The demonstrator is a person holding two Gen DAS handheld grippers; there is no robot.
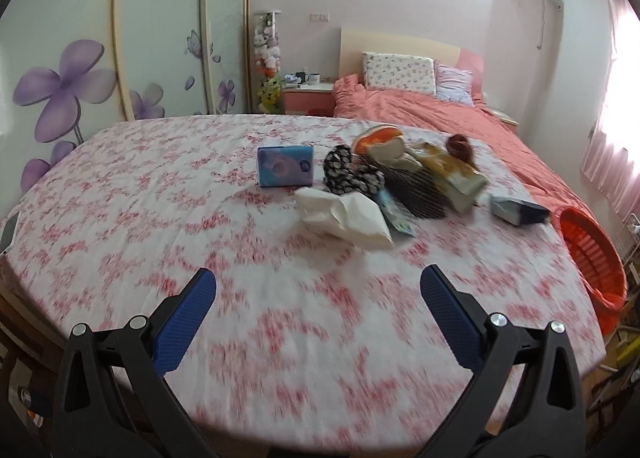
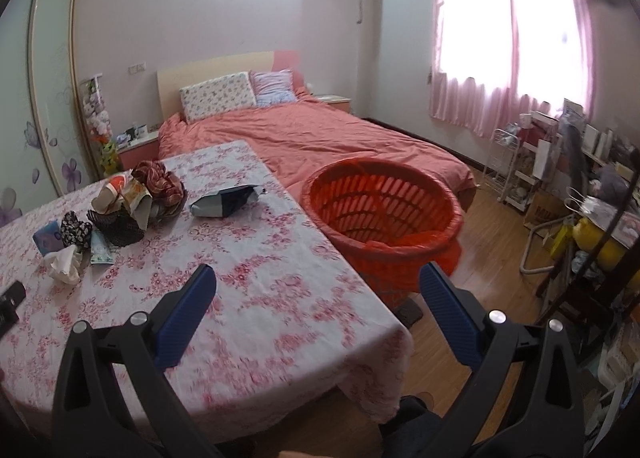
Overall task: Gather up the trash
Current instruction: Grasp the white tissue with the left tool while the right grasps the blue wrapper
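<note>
Left wrist view: left gripper (image 1: 318,284) spread wide, nothing between the blue pads, poised above bare floral tablecloth (image 1: 160,218) with the litter well ahead of it. Right wrist view: right gripper (image 2: 318,284) equally wide and empty, aimed past the near table corner toward the orange basket (image 2: 384,210).

Trash all on the table, clustered toward the far side. Nearest the left gripper, a crumpled white tissue (image 1: 344,216); just behind it a blue tissue pack (image 1: 285,166), a black-and-white patterned cloth (image 1: 348,174), and a small light-blue wrapper (image 1: 396,216) peeking out from under the heap. Further back, a jumble of snack bags and wrappers (image 1: 424,162) with a brownish bundle (image 1: 460,146) at the rear. Off to the right, apart from the heap, a grey-and-navy pouch (image 1: 518,210) lying flat near the table edge, closest of everything to the basket.

Basket on the floor just beside the table's right edge, lined with an orange bag. Inside, only orange liner folds visible; no litter to be made out, though the bottom is partly hidden by the rim.

Judged from this: collection barely begun, if at all. Every visible piece waiting on the cloth, both tools free. Remaining work likely the whole pile, one piece at a time, each carried across to the basket. Pouch probably the easiest start for the right side, tissue for the left. A dark flat object (image 2: 10,304) at the left table edge probably not trash; too blurred to say.
</note>
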